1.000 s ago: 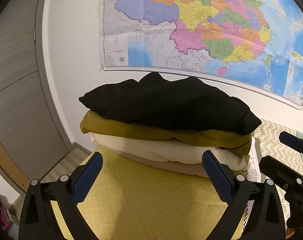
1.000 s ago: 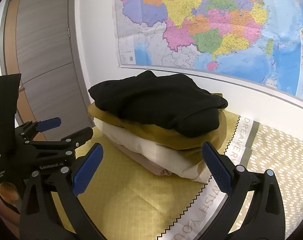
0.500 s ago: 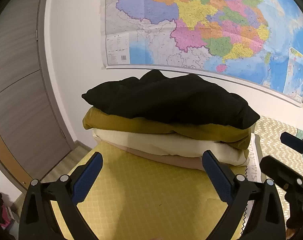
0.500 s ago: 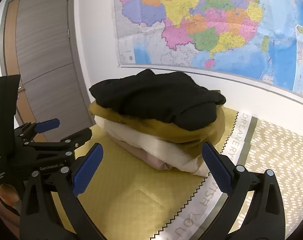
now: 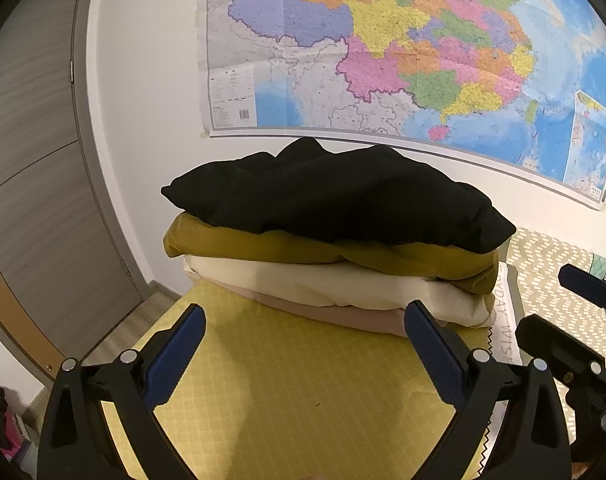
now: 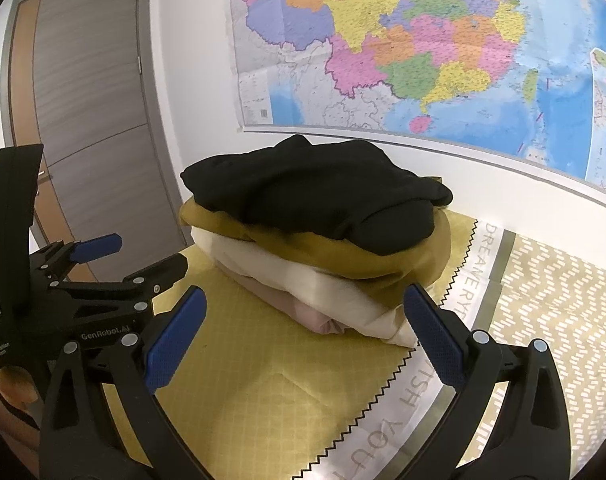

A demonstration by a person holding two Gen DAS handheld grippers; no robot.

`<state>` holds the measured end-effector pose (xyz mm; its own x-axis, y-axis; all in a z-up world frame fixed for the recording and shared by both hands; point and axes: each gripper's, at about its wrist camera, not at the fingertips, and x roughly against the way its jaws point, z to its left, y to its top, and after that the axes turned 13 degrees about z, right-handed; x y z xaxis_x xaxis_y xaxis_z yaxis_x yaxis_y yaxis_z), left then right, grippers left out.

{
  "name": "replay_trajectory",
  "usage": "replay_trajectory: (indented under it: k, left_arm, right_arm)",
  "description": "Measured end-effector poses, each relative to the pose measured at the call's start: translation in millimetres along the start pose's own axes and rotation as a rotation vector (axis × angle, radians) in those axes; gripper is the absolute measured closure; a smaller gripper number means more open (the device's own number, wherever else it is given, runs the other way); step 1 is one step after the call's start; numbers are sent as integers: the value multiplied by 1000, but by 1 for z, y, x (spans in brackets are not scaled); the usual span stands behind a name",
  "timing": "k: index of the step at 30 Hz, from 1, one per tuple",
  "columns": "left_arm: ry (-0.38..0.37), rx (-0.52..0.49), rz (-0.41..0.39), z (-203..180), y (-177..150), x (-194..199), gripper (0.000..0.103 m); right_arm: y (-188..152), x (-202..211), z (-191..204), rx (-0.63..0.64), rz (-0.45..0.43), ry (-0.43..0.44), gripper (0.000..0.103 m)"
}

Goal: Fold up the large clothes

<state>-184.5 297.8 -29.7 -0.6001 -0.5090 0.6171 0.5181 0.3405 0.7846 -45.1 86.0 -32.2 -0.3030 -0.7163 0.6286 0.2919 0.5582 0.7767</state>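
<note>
Backing both empty, spread hand-held grippers, left (image 5: pixel 303 350) and right (image 6: pixel 305 344), slightly from the stack: folded black garment (image 5: pixel 335 204) tops mustard, cream and pink layers on the yellow quilted bedspread (image 5: pixel 287 392); I judge folding complete.

You had even, warm indoor light with soft shadows; both views were sharp at centre, strongly bowed by the fisheye, with black vignetted corners.
</note>
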Motion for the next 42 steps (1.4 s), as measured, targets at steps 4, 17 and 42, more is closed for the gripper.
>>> replay_trajectory:
  k: [4,17,42]
  left_arm:
    - [0,-2,0,-1,0,1,7]
    - [-1,-1,7,1,-2,-2,7]
    - [-6,-15,18,-5,-6,0,7]
  right_arm:
    - [0,-2,-1,-4,5,0,6]
    - [-1,-4,2,-9,16,-4,6]
    - [-7,1,-2,-30,16,-4,6]
